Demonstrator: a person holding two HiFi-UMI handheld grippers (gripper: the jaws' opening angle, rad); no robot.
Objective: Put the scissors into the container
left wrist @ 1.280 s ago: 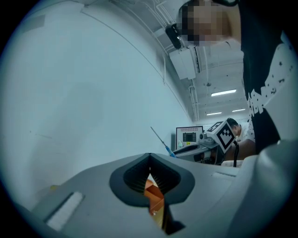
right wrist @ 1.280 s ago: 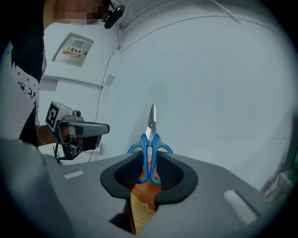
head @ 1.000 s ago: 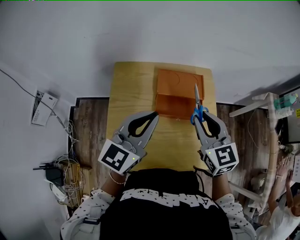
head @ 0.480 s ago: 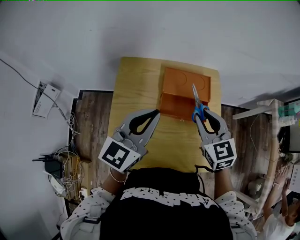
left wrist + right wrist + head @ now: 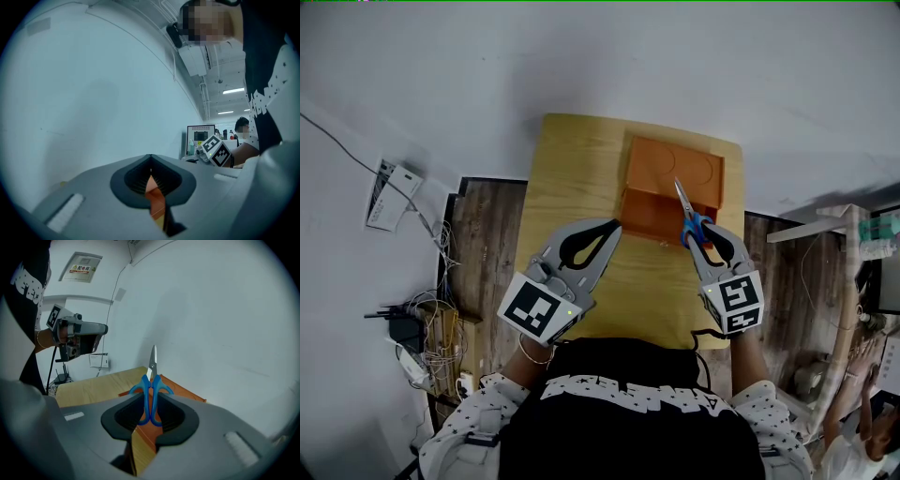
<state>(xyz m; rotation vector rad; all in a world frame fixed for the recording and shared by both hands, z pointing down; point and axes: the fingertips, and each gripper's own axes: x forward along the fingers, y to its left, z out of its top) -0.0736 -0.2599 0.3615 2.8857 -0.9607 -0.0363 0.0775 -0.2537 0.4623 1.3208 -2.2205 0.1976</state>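
Jaws of right gripper (image 5: pixel 700 232) pinch scissors (image 5: pixel 686 208), blades pointing over container (image 5: pixel 661 164); left gripper (image 5: pixel 609 232) closed, empty.

The left gripper (image 5: pixel 612 228) has a light grey body. Its two long, tapered jaws are lined with dark ribbed pads that frame a teardrop-shaped opening. A cube (image 5: pixel 534 312) at the rear carries black-and-white square markers. A small white rectangular patch (image 5: pixel 65 212) is noted on the outer face of one jaw. The right gripper (image 5: pixel 698 232) is of the same build and colours, with its own marker cube (image 5: pixel 733 302). The operator wears a black top (image 5: pixel 628 441) with white lettering. The sleeves (image 5: pixel 478 422) are white with dark dots. A thin band (image 5: pixel 530 359) circles the left wrist.
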